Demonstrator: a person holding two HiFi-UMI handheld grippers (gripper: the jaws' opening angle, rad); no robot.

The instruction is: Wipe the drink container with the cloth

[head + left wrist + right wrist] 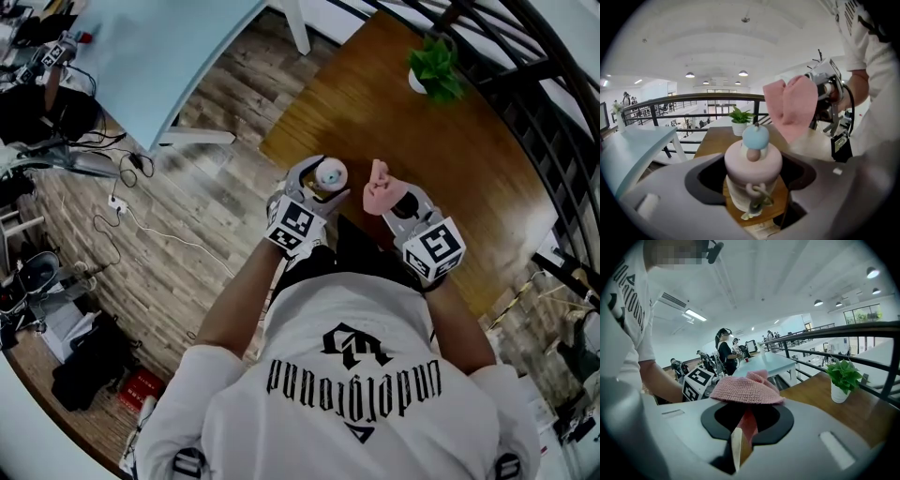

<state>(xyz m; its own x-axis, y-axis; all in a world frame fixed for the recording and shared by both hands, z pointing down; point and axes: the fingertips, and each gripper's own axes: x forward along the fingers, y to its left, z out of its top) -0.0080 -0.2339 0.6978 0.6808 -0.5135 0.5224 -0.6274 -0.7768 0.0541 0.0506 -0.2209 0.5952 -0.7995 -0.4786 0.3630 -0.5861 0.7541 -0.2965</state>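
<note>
My left gripper (319, 184) is shut on the drink container (753, 169), a small pale bottle with a pink lid and a blue knob on top, held upright above the brown wooden table (450, 150). In the head view the drink container (329, 174) shows between the left jaws. My right gripper (386, 199) is shut on the pink knitted cloth (746, 390), which bunches over its jaws. The cloth (378, 187) hangs just right of the container, a small gap apart. In the left gripper view the cloth (791, 106) sits up and to the right of the bottle.
A potted green plant (433, 68) stands at the table's far edge beside a dark railing (553, 122). A light blue table (159, 56) is at the upper left over wood flooring, with cables and gear (56, 150) at the far left. Other people (725, 352) stand in the distance.
</note>
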